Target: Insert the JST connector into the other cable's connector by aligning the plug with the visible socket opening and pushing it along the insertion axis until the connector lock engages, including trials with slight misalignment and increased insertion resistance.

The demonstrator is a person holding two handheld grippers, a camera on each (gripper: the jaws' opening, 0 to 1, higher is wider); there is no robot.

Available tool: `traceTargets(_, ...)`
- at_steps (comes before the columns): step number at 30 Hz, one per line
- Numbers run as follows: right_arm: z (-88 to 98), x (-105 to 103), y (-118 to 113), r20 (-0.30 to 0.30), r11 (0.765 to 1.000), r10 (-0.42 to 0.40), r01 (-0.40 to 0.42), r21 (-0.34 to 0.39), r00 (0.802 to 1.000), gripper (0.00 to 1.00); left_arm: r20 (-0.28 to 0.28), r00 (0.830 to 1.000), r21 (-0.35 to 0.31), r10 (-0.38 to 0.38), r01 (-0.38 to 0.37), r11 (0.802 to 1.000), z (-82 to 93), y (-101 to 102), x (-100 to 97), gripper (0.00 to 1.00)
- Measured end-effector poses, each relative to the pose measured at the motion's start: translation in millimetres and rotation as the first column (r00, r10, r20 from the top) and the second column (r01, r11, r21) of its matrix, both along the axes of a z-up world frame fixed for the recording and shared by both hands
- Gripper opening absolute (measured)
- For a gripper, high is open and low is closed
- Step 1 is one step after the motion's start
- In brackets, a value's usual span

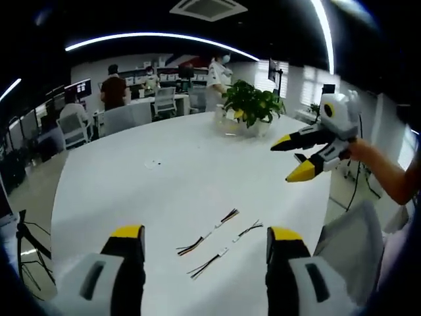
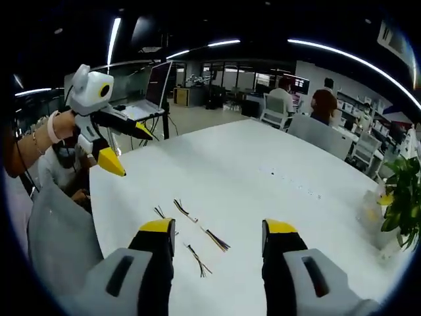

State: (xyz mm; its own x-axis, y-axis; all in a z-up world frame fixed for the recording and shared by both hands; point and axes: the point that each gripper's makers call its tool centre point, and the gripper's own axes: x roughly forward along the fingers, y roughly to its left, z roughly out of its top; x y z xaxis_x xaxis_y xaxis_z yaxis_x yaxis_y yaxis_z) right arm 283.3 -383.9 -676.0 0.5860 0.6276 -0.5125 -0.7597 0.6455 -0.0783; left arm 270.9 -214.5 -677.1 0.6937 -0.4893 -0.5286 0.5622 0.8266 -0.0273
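Observation:
Two thin cables with coloured wires lie side by side on the white table [image 1: 164, 178]. The farther cable [image 1: 209, 232] and the nearer cable [image 1: 223, 251] each show a small white connector along their length. They rest just beyond and between the jaws of my left gripper [image 1: 205, 234], which is open and empty. My right gripper [image 1: 289, 159] hangs in the air at the right, open, held by a hand. In the right gripper view the first cable [image 2: 200, 227] and the second cable [image 2: 196, 259] lie ahead of my open right gripper [image 2: 218, 227]. The left gripper [image 2: 130, 149] hovers open at the left.
A potted plant [image 1: 253, 105] stands at the table's far side, also at the right edge [image 2: 401, 197]. An open laptop [image 2: 141, 108] sits on a stand beyond the table. Office chairs [image 1: 164, 100] and several people are in the background. The table edge [image 2: 95, 197] runs close to the cables.

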Motion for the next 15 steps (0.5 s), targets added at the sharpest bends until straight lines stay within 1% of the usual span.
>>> traceTargets(6,-4.0,3.2,-0.1,-0.005,1.000,0.009,-0.009,-0.007,1.000,0.49,-0.009,1.000,0.002,0.001,0.000,1.000,-4.8,0.0,6.2,0.71)
traceTargets(9,-7.4,4.1,0.0,-0.009,1.000,0.020,-0.020,-0.016,1.000,0.47,-0.018,1.000,-0.004,0.001,-0.001,1.000,-7.9,0.2,8.8,0.70)
traceTargets(15,-14.5,7.6,-0.4,-0.022,0.999,0.022,-0.023,-0.023,1.000,0.46,-0.031,1.000,0.007,0.004,-0.004,1.000,-16.4,2.3,12.6,0.70)
